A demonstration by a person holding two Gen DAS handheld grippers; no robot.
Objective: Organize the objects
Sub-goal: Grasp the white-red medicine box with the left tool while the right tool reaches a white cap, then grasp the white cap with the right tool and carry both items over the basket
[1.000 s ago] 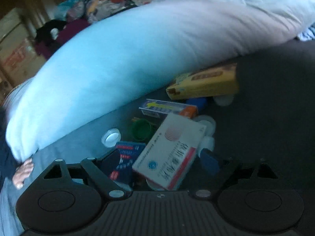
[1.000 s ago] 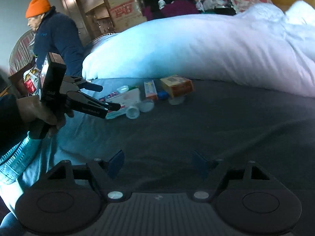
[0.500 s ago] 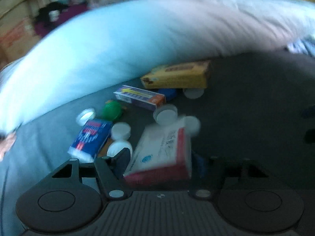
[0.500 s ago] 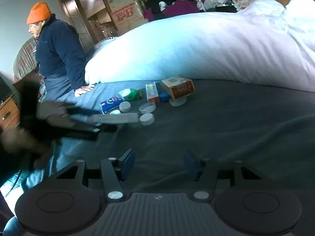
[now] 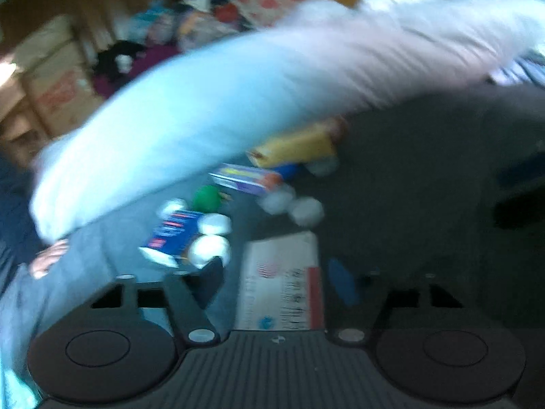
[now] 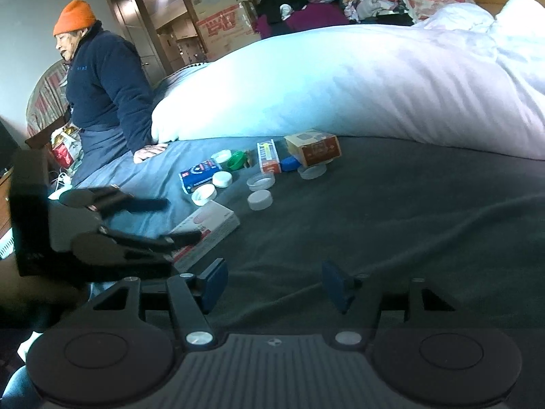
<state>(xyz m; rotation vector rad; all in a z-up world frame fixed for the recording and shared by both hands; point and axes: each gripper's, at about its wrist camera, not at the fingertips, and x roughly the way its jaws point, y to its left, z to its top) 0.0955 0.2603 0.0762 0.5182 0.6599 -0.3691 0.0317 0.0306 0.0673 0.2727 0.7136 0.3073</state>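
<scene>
Surface: dark grey bed (image 6: pixel 391 225), white duvet (image 6: pixel 357 81) heaped behind | medicine boxes and lids scattered near duvet | white-red box (image 6: pixel 204 228) lain between spread left claw (image 5: pixel 276 283) fingers, contact unclear | right claw (image 6: pixel 272 281) spread, empty | cartons (image 6: pixel 221 17) stacked by door.

Your right tongs (image 6: pixel 274 284) are matte black, with a ribbed central housing, two round discs flanking it and a silver screw head at the base of each finger. The fingertips (image 6: pixel 214 281) carry dark blue pads. Your left tongs (image 5: pixel 277 284) show the same black build, ribbed plate, silver screws and blue pads, though motion blurs them.
</scene>
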